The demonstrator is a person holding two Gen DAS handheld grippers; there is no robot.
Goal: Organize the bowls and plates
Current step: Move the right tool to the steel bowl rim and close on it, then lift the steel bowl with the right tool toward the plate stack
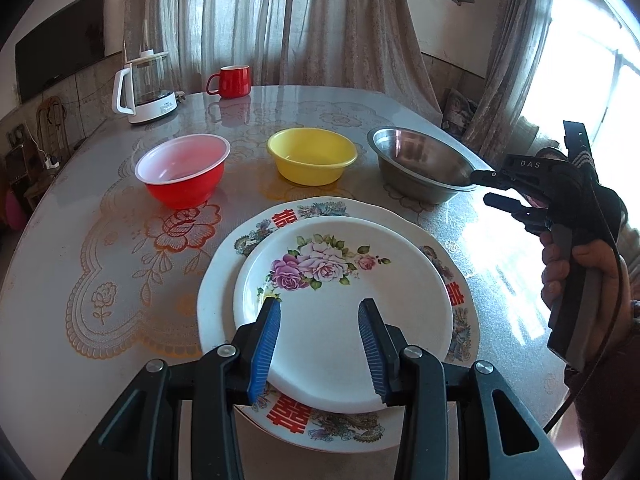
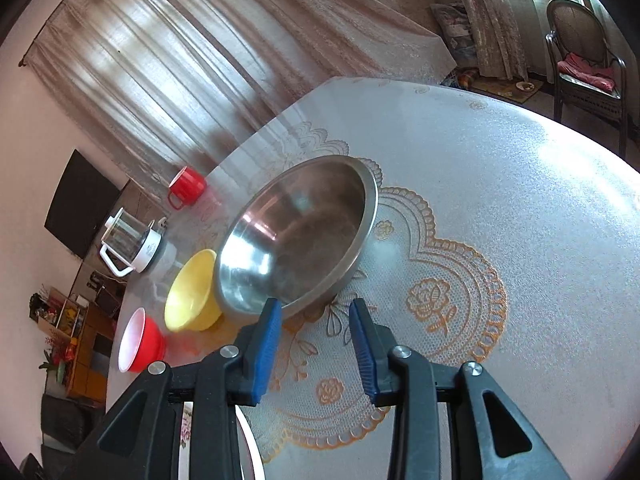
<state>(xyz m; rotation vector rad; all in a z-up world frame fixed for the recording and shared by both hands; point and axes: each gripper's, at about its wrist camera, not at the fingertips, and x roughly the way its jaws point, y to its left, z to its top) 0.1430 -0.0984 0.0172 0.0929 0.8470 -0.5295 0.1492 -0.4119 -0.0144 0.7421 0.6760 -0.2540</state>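
Plates and bowls share a round table [image 1: 100, 280] under a clear lace-patterned cover. Left gripper [image 1: 319, 308] hangs over the near part of the small plate [image 1: 340, 320], its blue pads [image 1: 267, 344] spread with nothing between them and no visible contact with the china. That small plate, white with pink and purple roses, lies stacked on the large plate [image 1: 216, 304], whose scalloped rim carries red characters and shows all around it. Bare tabletop lies to the left of the stack and, in glare, to its right.

Right gripper [image 2: 314, 306] stands parted too, gripping nothing; its fingertips are just in front of the near rim of the steel bowl [image 2: 296, 240], and whether the left pad [image 2: 266, 344] touches that rim cannot be told. In the left wrist view a hand [image 1: 576, 276] holds this gripper at the table's right edge beside the bowl. Wide open cloth spreads to the bowl's right.

Behind the plates, three bowls stand in a row, apart: a red bowl [image 1: 182, 178] with white inside, a yellow bowl [image 1: 312, 156], then the steel one. Farther back are a red mug [image 1: 234, 80] and a glass kettle [image 1: 148, 88].
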